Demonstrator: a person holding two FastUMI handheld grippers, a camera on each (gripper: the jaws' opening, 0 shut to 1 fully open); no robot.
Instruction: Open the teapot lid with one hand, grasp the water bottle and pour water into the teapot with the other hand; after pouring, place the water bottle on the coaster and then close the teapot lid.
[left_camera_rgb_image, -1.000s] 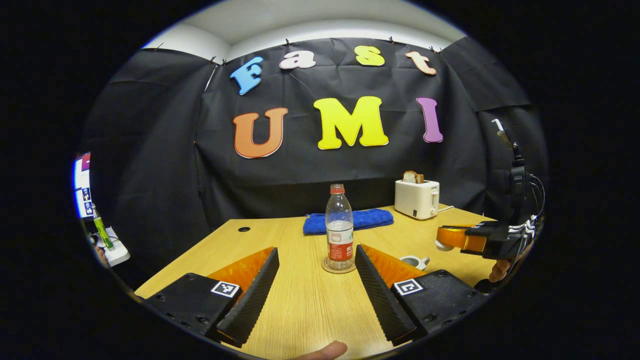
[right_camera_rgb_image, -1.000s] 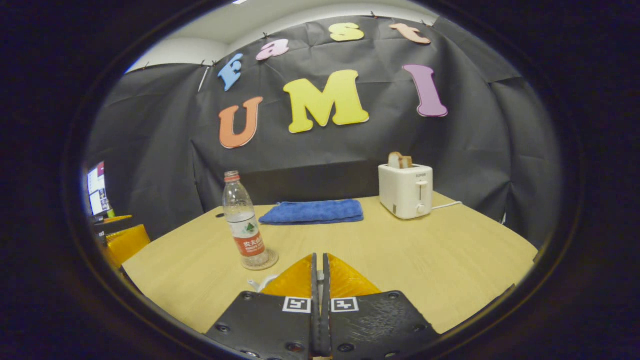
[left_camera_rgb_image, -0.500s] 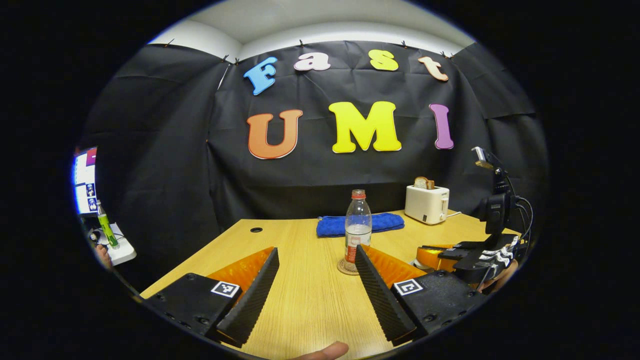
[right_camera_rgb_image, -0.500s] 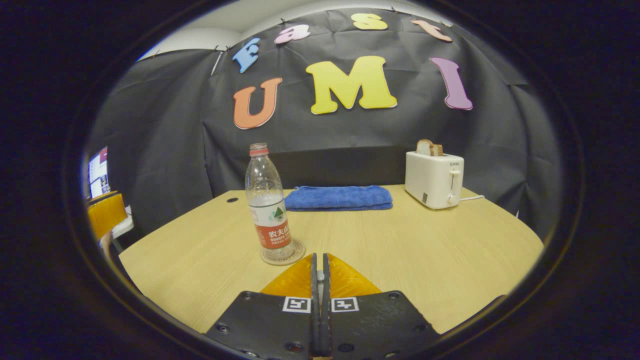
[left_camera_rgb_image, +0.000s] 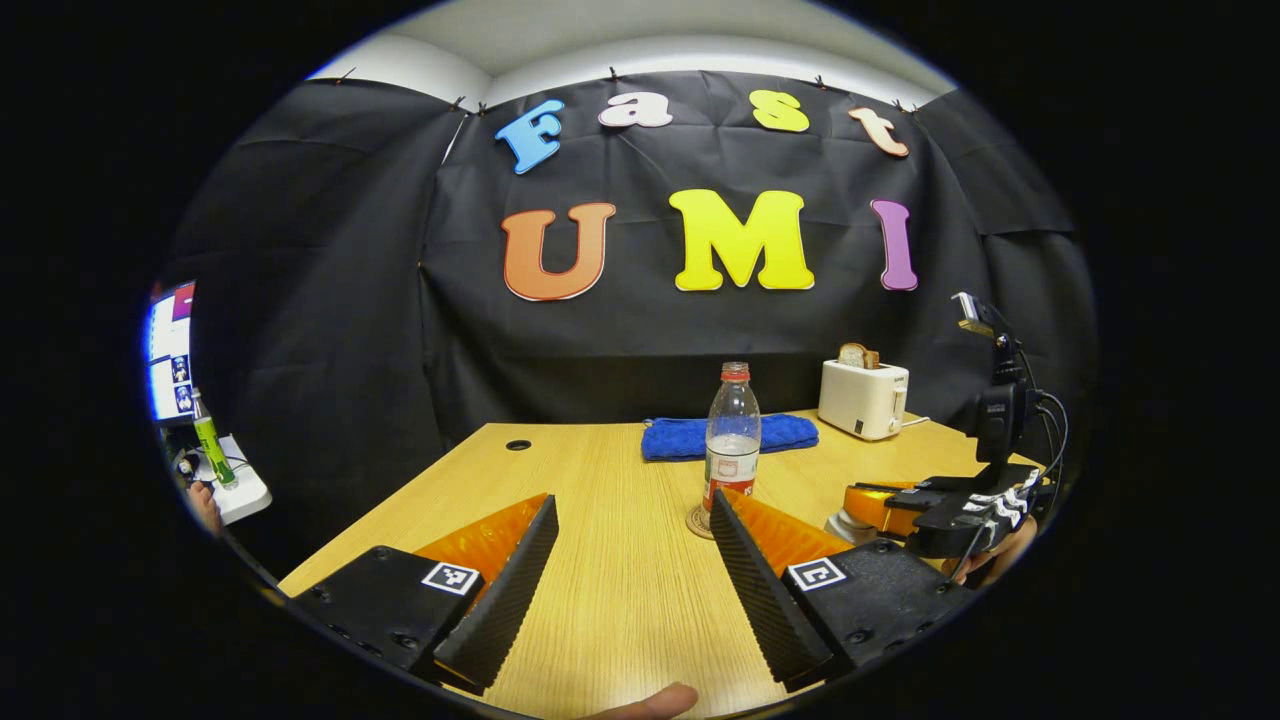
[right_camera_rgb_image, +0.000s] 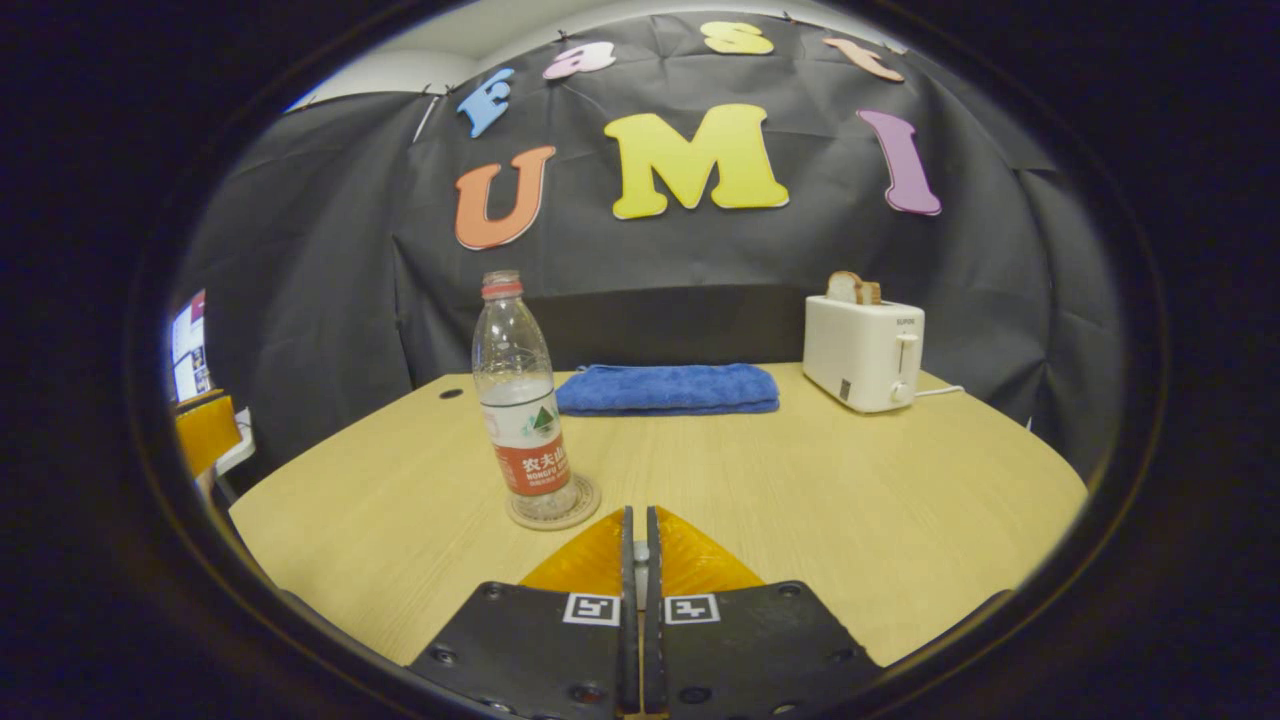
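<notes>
A clear water bottle (left_camera_rgb_image: 732, 440) with a red cap and red label stands upright on a round coaster (left_camera_rgb_image: 699, 522) on the wooden table (left_camera_rgb_image: 620, 600). My left gripper (left_camera_rgb_image: 630, 505) hovers open in front of it, with nothing between its fingers. To the right, my right gripper (left_camera_rgb_image: 852, 496) sits low over the white teapot (left_camera_rgb_image: 843, 523), held by a hand. In the right gripper view the right gripper (right_camera_rgb_image: 637, 513) is shut on a small white knob, the teapot lid (right_camera_rgb_image: 637, 548). The bottle (right_camera_rgb_image: 518, 410) and coaster (right_camera_rgb_image: 552, 505) lie just ahead to its left.
A folded blue towel (left_camera_rgb_image: 730, 437) lies at the back of the table, and a white toaster (left_camera_rgb_image: 863, 398) with a bread slice stands at the back right. A cable hole (left_camera_rgb_image: 518, 444) is at the back left. A screen (left_camera_rgb_image: 168, 350) and a green bottle (left_camera_rgb_image: 210, 440) stand off the table's left.
My left gripper has drawn back from the bottle, still open. My right gripper, raised one second ago with the white lid, has come down onto the teapot.
</notes>
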